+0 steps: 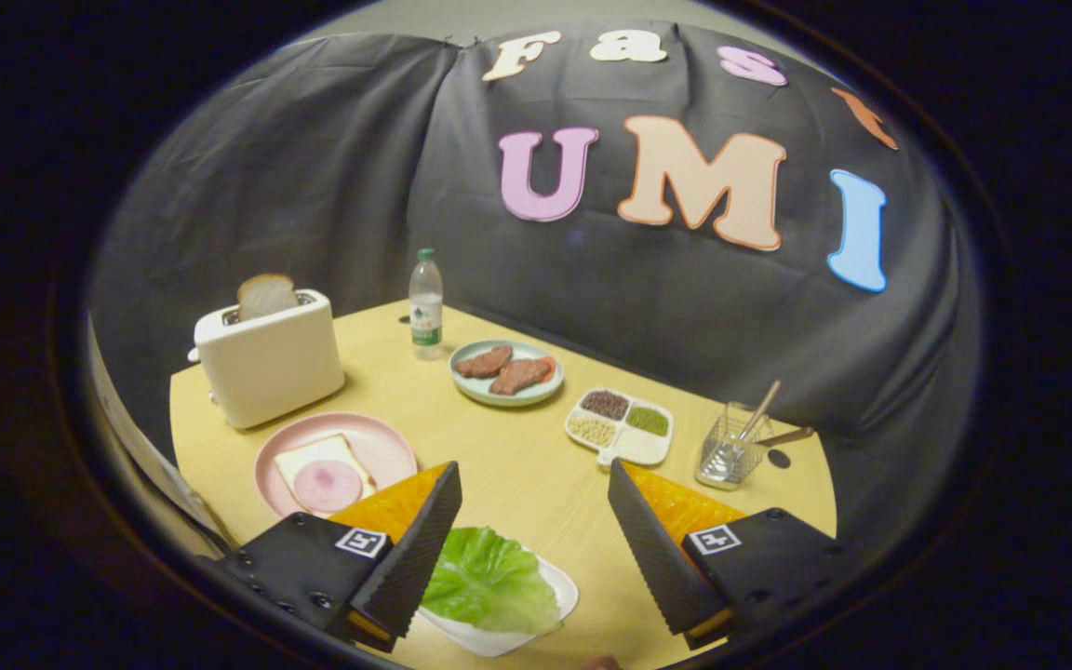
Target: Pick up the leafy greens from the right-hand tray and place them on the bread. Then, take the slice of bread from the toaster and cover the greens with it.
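Note:
A green lettuce leaf lies on a small white tray, low between my fingers and close to the left one. My gripper is open above the table, with nothing between its fingers. Beyond the left finger a pink plate holds a slice of bread topped with a round pink slice of meat. Behind the plate stands a white toaster with a slice of bread sticking up out of its slot.
On the yellow table stand a water bottle, a pale plate with two pieces of meat, a white divided dish of grains and a clear holder with utensils to the right.

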`<action>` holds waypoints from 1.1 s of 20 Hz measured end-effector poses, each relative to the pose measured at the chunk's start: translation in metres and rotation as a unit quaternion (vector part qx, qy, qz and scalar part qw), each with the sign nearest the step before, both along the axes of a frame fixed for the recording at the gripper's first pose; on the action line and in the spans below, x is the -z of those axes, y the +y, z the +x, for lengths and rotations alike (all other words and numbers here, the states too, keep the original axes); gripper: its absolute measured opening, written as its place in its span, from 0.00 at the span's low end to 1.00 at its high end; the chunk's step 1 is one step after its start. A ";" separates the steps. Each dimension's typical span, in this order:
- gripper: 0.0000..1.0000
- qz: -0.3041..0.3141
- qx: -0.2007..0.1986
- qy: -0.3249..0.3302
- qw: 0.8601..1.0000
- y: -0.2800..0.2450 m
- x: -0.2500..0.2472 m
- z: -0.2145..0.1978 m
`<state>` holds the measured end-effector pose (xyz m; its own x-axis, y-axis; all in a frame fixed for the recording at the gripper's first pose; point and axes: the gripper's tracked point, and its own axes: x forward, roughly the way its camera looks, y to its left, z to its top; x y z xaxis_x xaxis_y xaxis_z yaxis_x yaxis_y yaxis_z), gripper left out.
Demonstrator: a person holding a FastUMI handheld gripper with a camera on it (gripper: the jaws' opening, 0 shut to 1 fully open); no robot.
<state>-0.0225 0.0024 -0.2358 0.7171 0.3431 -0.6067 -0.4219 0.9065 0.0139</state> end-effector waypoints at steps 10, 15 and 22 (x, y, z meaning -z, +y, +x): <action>1.00 -0.030 -0.059 0.111 0.992 0.007 0.075 -0.036; 1.00 -0.049 -0.075 0.172 0.981 0.005 0.108 -0.054; 1.00 -0.055 -0.077 0.226 0.969 0.005 0.132 -0.072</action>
<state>-0.0940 0.0078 -0.3676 0.3144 0.3408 -0.8860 -0.5257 0.8396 0.1364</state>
